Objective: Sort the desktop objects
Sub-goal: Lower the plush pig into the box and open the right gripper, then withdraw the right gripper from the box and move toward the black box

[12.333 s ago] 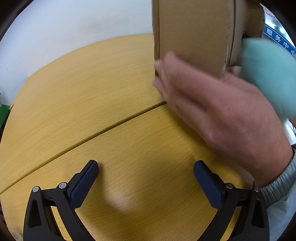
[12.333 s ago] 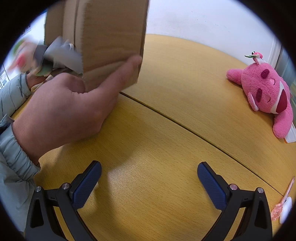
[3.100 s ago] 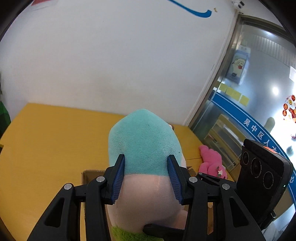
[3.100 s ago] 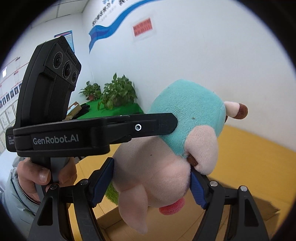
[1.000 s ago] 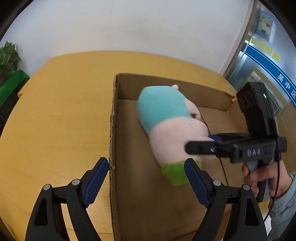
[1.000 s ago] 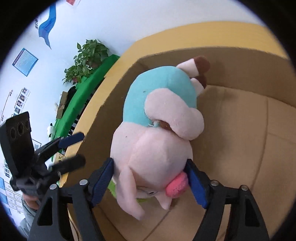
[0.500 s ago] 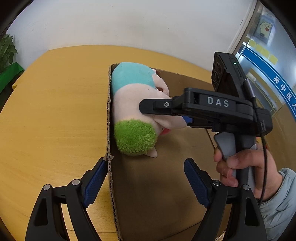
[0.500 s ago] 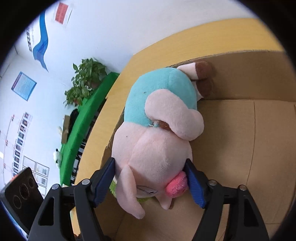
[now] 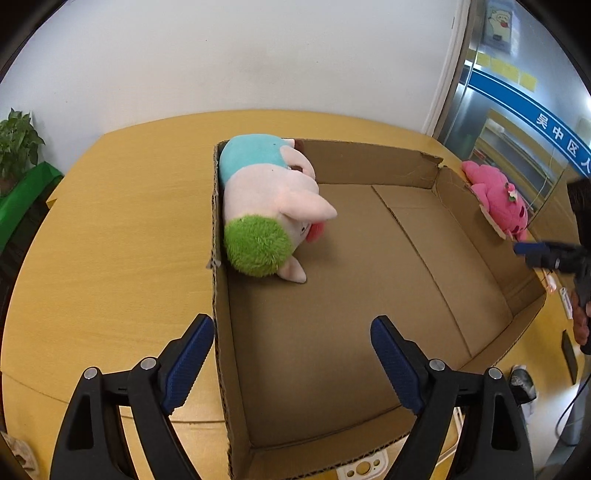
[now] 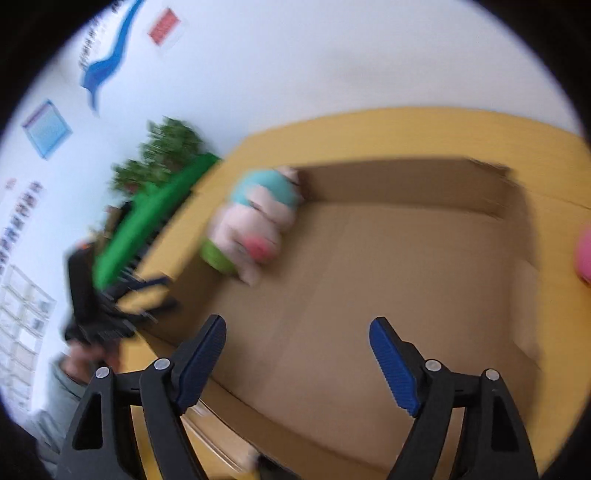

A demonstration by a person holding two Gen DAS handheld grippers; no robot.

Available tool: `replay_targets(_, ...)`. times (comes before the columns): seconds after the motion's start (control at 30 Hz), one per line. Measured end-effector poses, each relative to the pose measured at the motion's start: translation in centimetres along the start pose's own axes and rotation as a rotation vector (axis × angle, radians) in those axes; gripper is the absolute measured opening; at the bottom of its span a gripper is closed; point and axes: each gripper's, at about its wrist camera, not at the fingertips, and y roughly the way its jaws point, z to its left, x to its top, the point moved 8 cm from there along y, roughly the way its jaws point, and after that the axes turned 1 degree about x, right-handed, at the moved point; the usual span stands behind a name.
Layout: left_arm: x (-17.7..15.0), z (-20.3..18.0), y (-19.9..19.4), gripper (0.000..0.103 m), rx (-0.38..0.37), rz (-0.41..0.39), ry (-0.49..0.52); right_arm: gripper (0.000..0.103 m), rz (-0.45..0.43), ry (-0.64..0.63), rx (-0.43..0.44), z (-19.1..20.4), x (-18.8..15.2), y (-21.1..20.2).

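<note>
Fingers both pairs wide, opening, empty; plush pig against box left wall.

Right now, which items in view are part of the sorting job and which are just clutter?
Job items:
- cardboard box, open on the table
- pig plush, lying in the box's far left corner
- pink plush, on the table outside the box's right wall

Just lying about:
- potted plant, off the table's left edge
- wall posters
</note>
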Motion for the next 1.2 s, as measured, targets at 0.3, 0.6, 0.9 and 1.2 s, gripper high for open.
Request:
replay_targets(0.3,-5.3,0.0,1.6,0.089,-0.023,0.135,-0.085,0.079,0.051,0.024,-0.189,-5.6,-9.4,-1.9)
replay_targets(0.6,-6.9,-0.3,-1.0,0.086,0.016,0.105,-0.131,0.08,-0.036,-0.017,-0.255,-3.8,-8.5,-4.0)
replay_targets(0.9,-1.9,-6.3,-15.2,0.103,0.155,-0.382,-0.104,0.081,-0.257,-0.136,-0.318,3.4,-6.2,-9.2)
replay_targets(1.2,-3.1,-14.3,-19.2,0.032,0.059,-0.498,0.042,0.018,-0.353,-0.144,-0.351,6.5,-7.3,-12.0)
